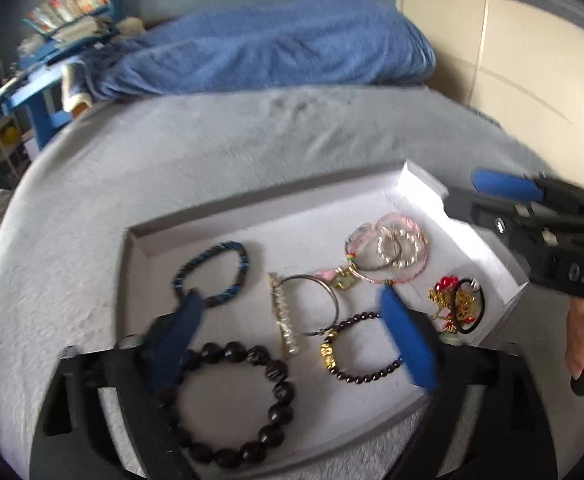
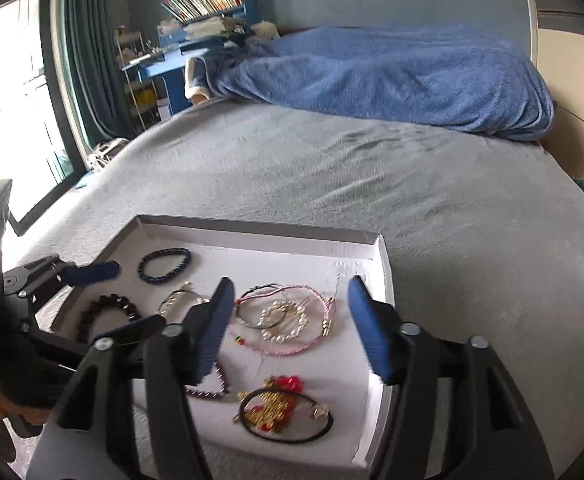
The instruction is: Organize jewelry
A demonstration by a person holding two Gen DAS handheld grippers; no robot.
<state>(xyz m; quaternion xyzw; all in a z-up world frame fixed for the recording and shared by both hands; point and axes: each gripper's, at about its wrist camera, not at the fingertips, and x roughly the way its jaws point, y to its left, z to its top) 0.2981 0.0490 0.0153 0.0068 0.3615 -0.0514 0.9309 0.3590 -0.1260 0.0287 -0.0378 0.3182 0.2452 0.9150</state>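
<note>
Looking along your left tool (image 1: 292, 336), its fingers stand wide apart, empty, over the white tray (image 1: 420, 184) of bracelets (image 1: 228, 396) on the bed (image 1: 172, 152). From your right tool (image 2: 288, 324), fingers likewise spread, nothing gripped, above the pink cord bracelet (image 2: 292, 350).

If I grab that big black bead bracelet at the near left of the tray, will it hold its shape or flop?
The big black bead bracelet is separate round beads on a string, so it would probably sag into a loop when lifted. The glossy beads may slip between flat pads. On the tray floor it seems more likely to slide than roll.
</note>
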